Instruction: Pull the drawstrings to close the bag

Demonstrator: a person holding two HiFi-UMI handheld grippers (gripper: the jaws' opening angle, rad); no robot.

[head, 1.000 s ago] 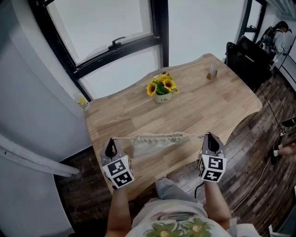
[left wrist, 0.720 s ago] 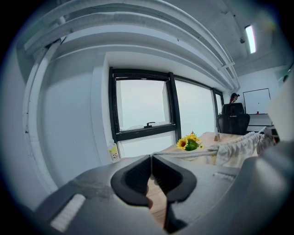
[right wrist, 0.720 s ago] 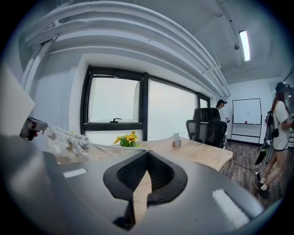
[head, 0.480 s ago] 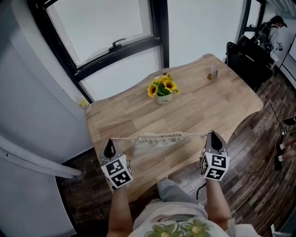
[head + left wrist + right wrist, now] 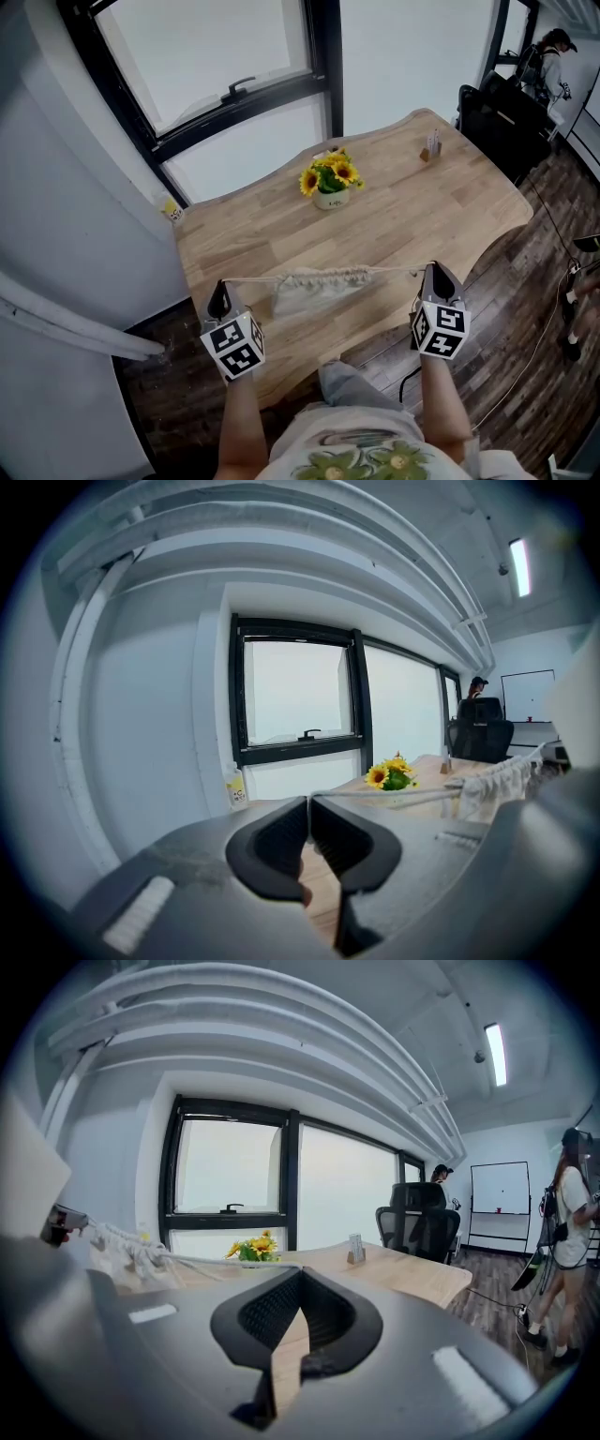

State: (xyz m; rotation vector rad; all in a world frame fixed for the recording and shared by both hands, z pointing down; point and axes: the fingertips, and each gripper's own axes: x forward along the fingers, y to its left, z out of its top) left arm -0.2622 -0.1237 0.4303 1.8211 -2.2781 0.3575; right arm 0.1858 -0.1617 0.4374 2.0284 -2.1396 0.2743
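A cream drawstring bag [image 5: 314, 291] lies near the front edge of the wooden table [image 5: 441, 206], its mouth gathered into ruffles. One drawstring [image 5: 251, 279] runs taut from the bag to my left gripper [image 5: 218, 292], which is shut on its end. The other drawstring [image 5: 398, 272] stretches to my right gripper [image 5: 434, 274], also shut on it. In the left gripper view the cord leaves the closed left gripper [image 5: 308, 803] toward the bunched bag [image 5: 497, 778] at the right. In the right gripper view the cord runs from the bag [image 5: 112, 1239] to the closed right gripper [image 5: 300, 1274].
A pot of sunflowers [image 5: 328, 183] stands mid-table and a small holder [image 5: 431, 147] near the far right corner. A black office chair [image 5: 497, 117] stands past the table's right end, with a person [image 5: 548, 56] behind it. A dark-framed window [image 5: 234, 89] is beyond the table.
Both grippers have drifted slightly apart, the right one more to the right. The strings stay taut and the bag's mouth is gathered a little narrower.
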